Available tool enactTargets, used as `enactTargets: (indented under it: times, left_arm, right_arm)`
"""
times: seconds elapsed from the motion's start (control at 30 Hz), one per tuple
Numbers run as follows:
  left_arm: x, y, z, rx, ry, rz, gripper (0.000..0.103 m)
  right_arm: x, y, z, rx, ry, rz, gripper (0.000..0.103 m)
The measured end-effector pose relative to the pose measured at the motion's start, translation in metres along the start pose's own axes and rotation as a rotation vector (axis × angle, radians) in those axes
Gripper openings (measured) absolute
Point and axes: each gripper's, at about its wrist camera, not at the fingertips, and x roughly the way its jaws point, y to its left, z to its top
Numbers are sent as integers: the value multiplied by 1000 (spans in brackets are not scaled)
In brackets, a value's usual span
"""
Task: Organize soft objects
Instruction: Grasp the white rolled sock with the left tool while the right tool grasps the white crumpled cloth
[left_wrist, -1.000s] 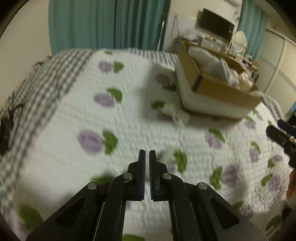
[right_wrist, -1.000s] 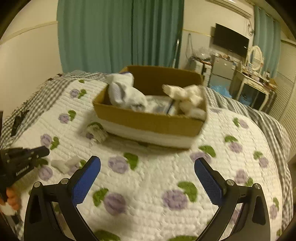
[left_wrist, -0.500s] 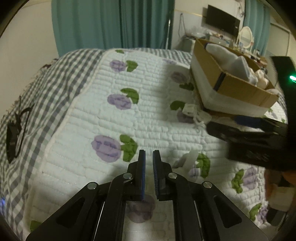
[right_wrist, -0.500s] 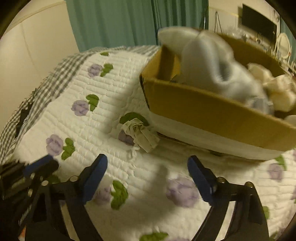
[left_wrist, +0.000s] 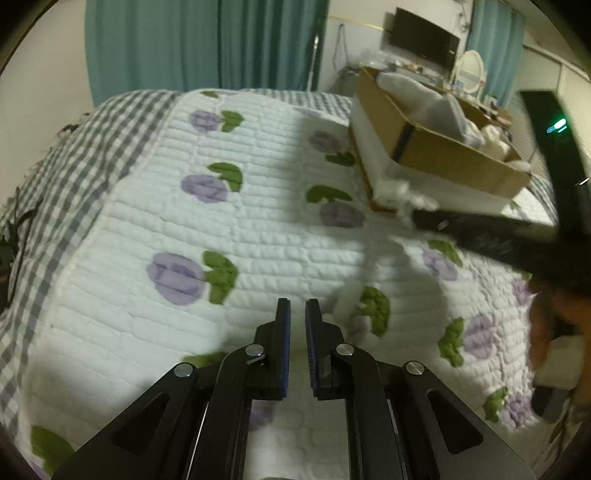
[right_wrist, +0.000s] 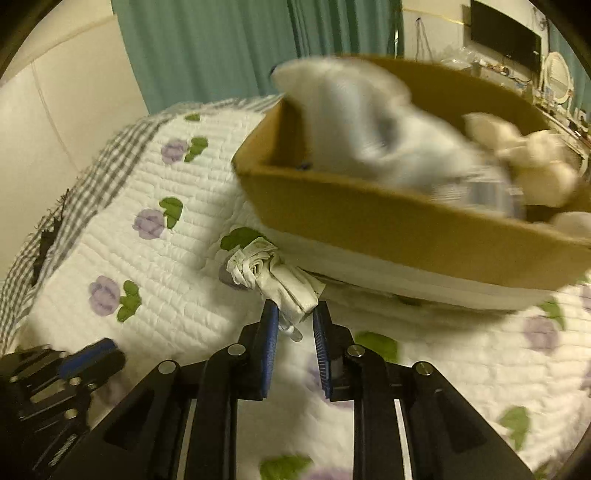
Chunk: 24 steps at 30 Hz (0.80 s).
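A bed (left_wrist: 110, 229) carries everything here, spread with a white quilted cover (left_wrist: 258, 229) printed with purple flowers and green leaves; a grey-and-white checked blanket (left_wrist: 74, 177) shows along its far and left edges. A cardboard box (right_wrist: 369, 221) with a white lower band sits directly on the quilt. Just beside the box's near corner lies a rolled white cloth bundle (right_wrist: 269, 273). Another small white piece (left_wrist: 349, 299), blurred, lies on the quilt nearer the foreground.

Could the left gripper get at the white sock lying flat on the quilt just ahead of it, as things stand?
Probably yes. The flat white sock lies on open quilt just beyond and right of the left gripper, nothing between them. Its jaws are shut, so they would have to open first.
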Motion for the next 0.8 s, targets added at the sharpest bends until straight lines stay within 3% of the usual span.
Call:
enactTargets:
  times: [0.17,0.27,0.33,0.4,0.43,0.53,0.67,0.77,0.8]
  left_arm:
    - [12,-19,-17,22,41,-39,10]
    - [21,-30,-19,45,17,11,11]
    - [26,-34,-15,60,-12,57,29]
    - [34,-34,-13,55,-10,75,63]
    - [38,-33,-13,52,-5,79,67]
    - [60,-29,-16,46,76,80,70]
    - [65,-36,-15,93,64,116,73]
    - [69,-33,-14,81,65,99,66]
    - [69,-32,-14,77,66,89,56]
  right_arm:
    - [-42,-6,-10,-72,-25,-37,19]
    - [-52,-12,-19,-69,-32,-36,19]
    - [-54,-15,-23,-51,-32,-28,19]
    - [-52,-16,-24,-38,-27,-16,19]
    - [-52,-15,-24,-37,-27,-16,19]
    - [-52,-13,-23,-43,-31,-16,19]
    - [-53,-12,-24,-42,-35,-13,19]
    - [-54,-13,-25,-32,-34,-9,19]
    - [-54,-13,-25,-27,-34,-7,19]
